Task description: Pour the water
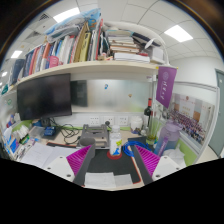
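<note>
Crowded bookshelf [95, 45] above dark monitor [44, 97], ceiling lights [178, 33]

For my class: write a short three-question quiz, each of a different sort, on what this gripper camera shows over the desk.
1. True or false: the jaws of the gripper are shut on a cup.
2. What fills the shelf above the desk? A) books B) plates C) shoes
3. Fill in: left of the gripper stands a dark ____.

Key: 1 false, they are open and hold nothing; 2 A; 3 monitor.
</note>
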A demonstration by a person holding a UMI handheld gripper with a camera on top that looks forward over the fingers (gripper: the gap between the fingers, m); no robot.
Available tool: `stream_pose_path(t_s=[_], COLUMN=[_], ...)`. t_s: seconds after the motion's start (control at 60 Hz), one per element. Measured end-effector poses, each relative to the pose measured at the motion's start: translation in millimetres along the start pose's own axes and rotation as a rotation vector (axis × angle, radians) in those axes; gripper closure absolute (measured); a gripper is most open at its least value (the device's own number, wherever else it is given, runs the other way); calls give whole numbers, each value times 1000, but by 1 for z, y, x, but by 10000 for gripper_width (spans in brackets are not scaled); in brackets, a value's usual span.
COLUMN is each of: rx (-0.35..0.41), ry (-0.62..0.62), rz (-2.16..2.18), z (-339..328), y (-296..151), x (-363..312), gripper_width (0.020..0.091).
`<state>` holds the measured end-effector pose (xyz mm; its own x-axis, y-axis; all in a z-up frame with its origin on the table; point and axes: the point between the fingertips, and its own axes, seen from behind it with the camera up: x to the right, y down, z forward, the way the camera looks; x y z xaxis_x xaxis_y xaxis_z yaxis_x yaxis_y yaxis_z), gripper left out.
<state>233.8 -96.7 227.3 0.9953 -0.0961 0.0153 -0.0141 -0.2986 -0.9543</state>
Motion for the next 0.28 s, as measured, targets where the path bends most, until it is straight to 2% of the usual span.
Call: stream_pose_path(t_s=[0.117, 0.283], rx=[-12, 9], ry=[1, 47], rz=[6, -8], z=[-10, -5], y=[5, 1], x=[-2, 10], gripper_width=[260, 261])
